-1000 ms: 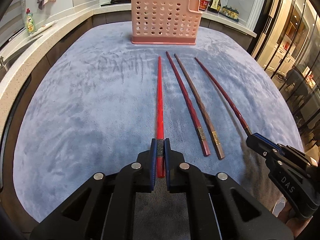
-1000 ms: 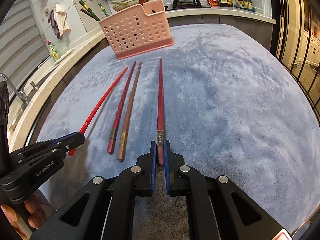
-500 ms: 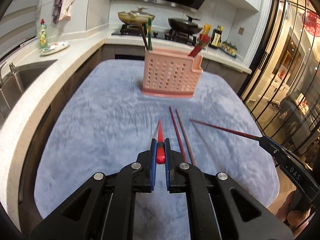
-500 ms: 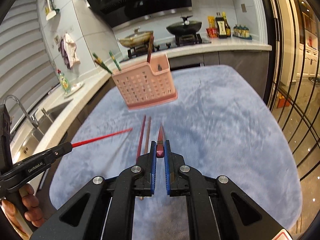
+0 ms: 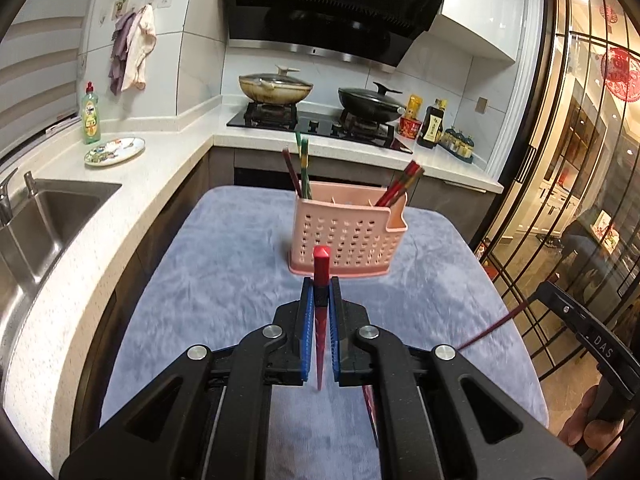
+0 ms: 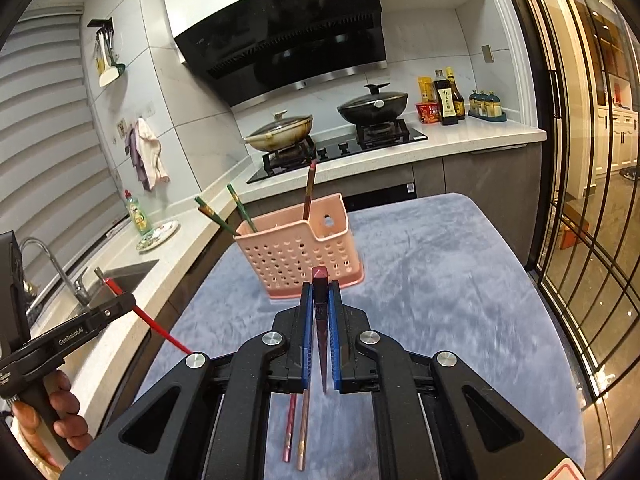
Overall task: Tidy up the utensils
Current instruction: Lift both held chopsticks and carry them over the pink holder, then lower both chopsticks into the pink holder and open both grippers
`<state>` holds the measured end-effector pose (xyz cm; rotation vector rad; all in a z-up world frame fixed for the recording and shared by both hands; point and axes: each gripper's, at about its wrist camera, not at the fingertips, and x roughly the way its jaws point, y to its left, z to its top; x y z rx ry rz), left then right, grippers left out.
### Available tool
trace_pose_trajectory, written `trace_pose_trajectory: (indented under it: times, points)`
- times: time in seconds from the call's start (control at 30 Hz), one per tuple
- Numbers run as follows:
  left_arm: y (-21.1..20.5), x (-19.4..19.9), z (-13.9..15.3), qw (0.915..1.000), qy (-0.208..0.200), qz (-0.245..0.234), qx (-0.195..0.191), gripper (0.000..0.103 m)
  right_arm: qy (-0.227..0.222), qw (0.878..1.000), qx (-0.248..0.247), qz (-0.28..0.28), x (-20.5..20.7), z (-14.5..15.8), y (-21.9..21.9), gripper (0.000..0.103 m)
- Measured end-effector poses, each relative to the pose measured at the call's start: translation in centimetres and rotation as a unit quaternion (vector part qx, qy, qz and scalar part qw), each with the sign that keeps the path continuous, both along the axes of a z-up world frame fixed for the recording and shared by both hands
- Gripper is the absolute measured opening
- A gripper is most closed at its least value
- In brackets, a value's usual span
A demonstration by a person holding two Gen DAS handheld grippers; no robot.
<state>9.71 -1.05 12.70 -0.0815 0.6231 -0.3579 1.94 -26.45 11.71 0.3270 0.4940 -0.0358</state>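
Lifting one red chopstick (image 5: pixel 321 276) in each clamped gripper (image 5: pixel 320 300), I now hold both clear of the cloth (image 5: pixel 224 280), holder (image 5: pixel 344 236) ahead of my jaws.

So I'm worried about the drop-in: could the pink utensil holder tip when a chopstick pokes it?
Possibly. The pink utensil holder looks like thin perforated plastic, so probably light. It stands tall on a soft fleece cover, a less firm footing. Its flared base and the chopsticks already inside should steady it somewhat; a drop from above seems safer than a sideways nudge.
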Motion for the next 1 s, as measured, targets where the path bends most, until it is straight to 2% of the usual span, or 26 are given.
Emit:
trace_pose_trajectory:
  times: [0.2, 0.37, 0.63, 0.8, 1.0]
  points:
    - [-0.7, 2.3, 2.8, 0.9997, -0.023, -0.003, -0.012, 0.007, -0.023, 1.000, 0.013, 0.004, 1.8, 2.4, -0.5, 0.007]
    - [-1.4, 4.4, 5.8, 0.9984, -0.052, -0.002, -0.024, 0.007, -0.057, 0.998, 0.010, 0.011, 4.1, 5.5, -0.6, 0.007]
    - [-2.7, 9.1, 11.2, 0.9926, -0.114, 0.018, -0.039, 0.007, -0.120, 0.993, 0.016, 0.010, 10.2, 11.3, -1.0, 0.007]
    - [-3.3, 12.3, 12.0, 0.9905, -0.128, 0.031, -0.038, 0.007, -0.131, 0.991, 0.023, 0.005, 14.8, 12.7, -1.2, 0.007]
    - [-3.9, 15.4, 10.6, 0.9920, -0.116, 0.039, -0.031, 0.007, -0.117, 0.993, 0.018, -0.004, 19.2, 11.7, -1.6, 0.007]
